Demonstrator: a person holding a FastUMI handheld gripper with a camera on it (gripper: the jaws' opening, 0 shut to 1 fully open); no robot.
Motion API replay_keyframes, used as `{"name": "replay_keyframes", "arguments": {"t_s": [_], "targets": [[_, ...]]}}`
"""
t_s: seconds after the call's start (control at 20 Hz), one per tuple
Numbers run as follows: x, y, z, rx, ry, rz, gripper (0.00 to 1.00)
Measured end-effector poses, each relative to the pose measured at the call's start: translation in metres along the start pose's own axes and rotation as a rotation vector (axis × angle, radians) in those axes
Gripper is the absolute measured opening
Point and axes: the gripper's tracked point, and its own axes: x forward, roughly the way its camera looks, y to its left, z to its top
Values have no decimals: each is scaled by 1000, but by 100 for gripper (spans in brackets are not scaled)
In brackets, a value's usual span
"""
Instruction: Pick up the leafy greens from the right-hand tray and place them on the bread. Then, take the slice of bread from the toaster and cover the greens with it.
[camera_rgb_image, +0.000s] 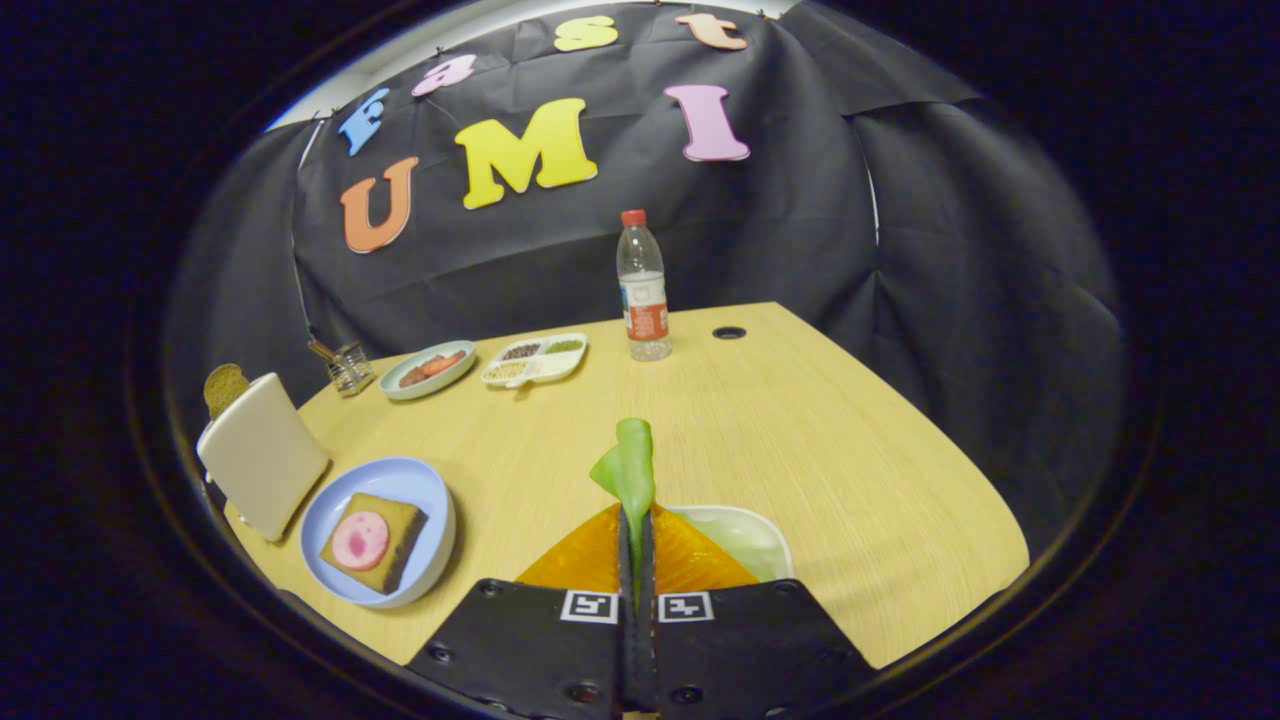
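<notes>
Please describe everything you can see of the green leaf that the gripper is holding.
The leafy greens are one light green, smooth, glossy piece that looks like plastic. It stands almost upright, its lower end pinched between the closed fingers of the gripper, and its top folds over toward the far side. One lobe sticks out to the side. It hangs above the orange tray, beside a white dish, and appears to touch only the fingers.

The claw (636, 545) pinches the greens (628, 470) above the tray (745, 535); left lies the bread (375, 543) on its plate (330, 510).
</notes>
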Motion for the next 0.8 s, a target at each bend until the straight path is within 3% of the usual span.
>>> {"name": "replay_keyframes", "arguments": {"t_s": [0.4,0.8], "targets": [[-43,90,40,-49,-101,93,0],[-36,167,26,-122,-112,80,0]]}}
